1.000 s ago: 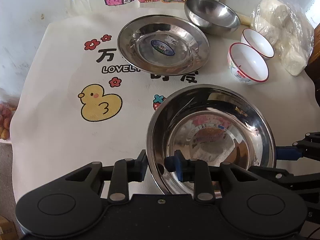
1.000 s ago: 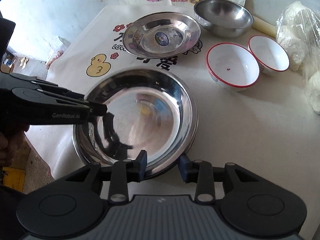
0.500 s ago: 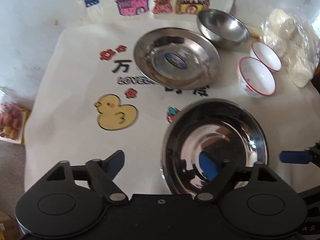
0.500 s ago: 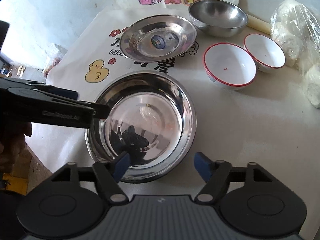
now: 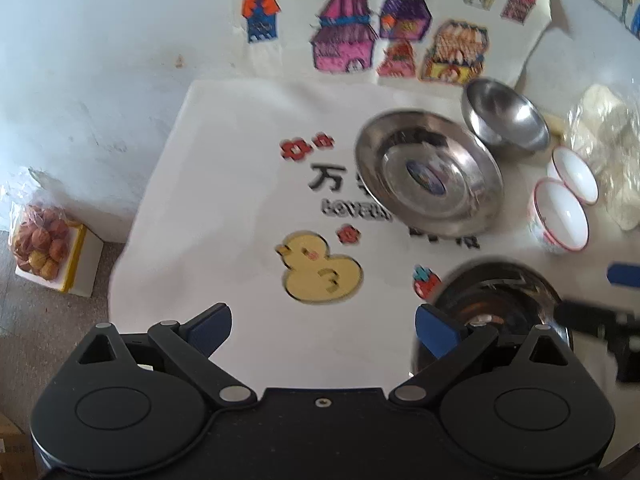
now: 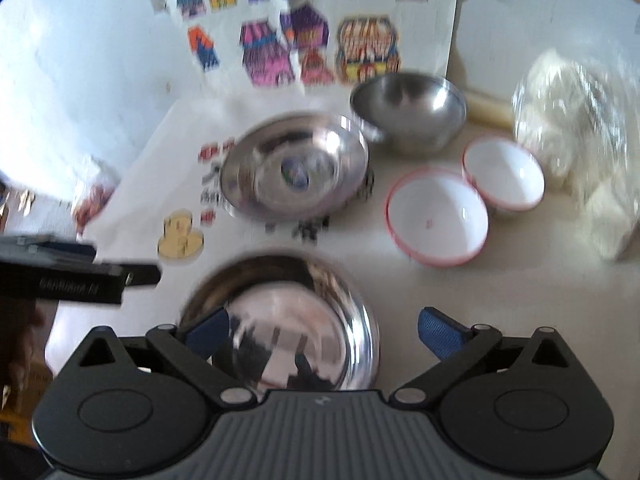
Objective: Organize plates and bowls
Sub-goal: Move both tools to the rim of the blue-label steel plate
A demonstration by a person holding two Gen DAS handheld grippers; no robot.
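Steel plates and bowls sit on the white printed cloth (image 5: 240, 208) covering the counter. Nearest, the large steel plate (image 6: 296, 328) rests flat, free of both tools. The right gripper (image 6: 324, 330) has its blue fingers (image 6: 438, 332) spread wide, the left one over the plate's near-left rim, the right one out beyond its right rim. The left gripper (image 5: 322, 326), fingers (image 5: 210, 326) equally far apart, hangs left of that plate above bare cloth near the duck print (image 5: 318, 270). Farther off lie a second steel plate (image 6: 294, 166), a steel bowl (image 6: 408, 118) and two red-rimmed white bowls (image 6: 438, 216), touching each other.
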